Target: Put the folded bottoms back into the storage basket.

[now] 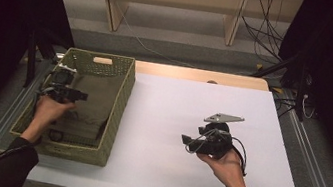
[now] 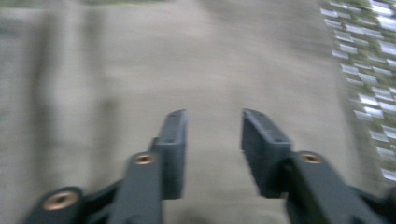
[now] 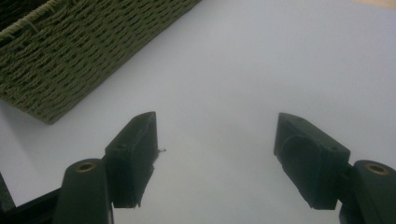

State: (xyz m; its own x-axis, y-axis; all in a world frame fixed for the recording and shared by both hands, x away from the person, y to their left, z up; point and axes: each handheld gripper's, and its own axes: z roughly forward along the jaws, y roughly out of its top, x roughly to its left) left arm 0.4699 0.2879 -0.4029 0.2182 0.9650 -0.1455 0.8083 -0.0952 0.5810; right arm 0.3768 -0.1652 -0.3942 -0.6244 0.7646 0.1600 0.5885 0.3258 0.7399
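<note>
Landmark: olive-green woven rectangular basket [image 1: 118, 111], at the left edge of the white table surface [image 1: 197, 144].

Item 1. Folded khaki cloth garment [image 1: 95, 100]: lies flat inside the basket, covering most of its floor. Touched by neither gripper.

Item 2. Left gripper [image 1: 61, 88]: over the basket's left half, above the garment. The left gripper view shows its jaws parted with nothing between them; released, pads clear of the fabric [image 2: 116, 70]. That view is motion-blurred.

Item 3. Right gripper [image 1: 186, 140]: well to the right of the basket, over bare table. Jaws wide apart, holding nothing; the basket's outer wall [image 3: 60, 60] shows beyond its jaws.

Risks, as judged:
- Left jaws could snag a loose fold or the woven wall while leaving the basket, dragging the garment out of shape.
- The cable trailing from the left gripper could catch the basket rim and shift or tip the basket.
- The basket sits near the table's left edge, so a sideways tug could push it off.
</note>
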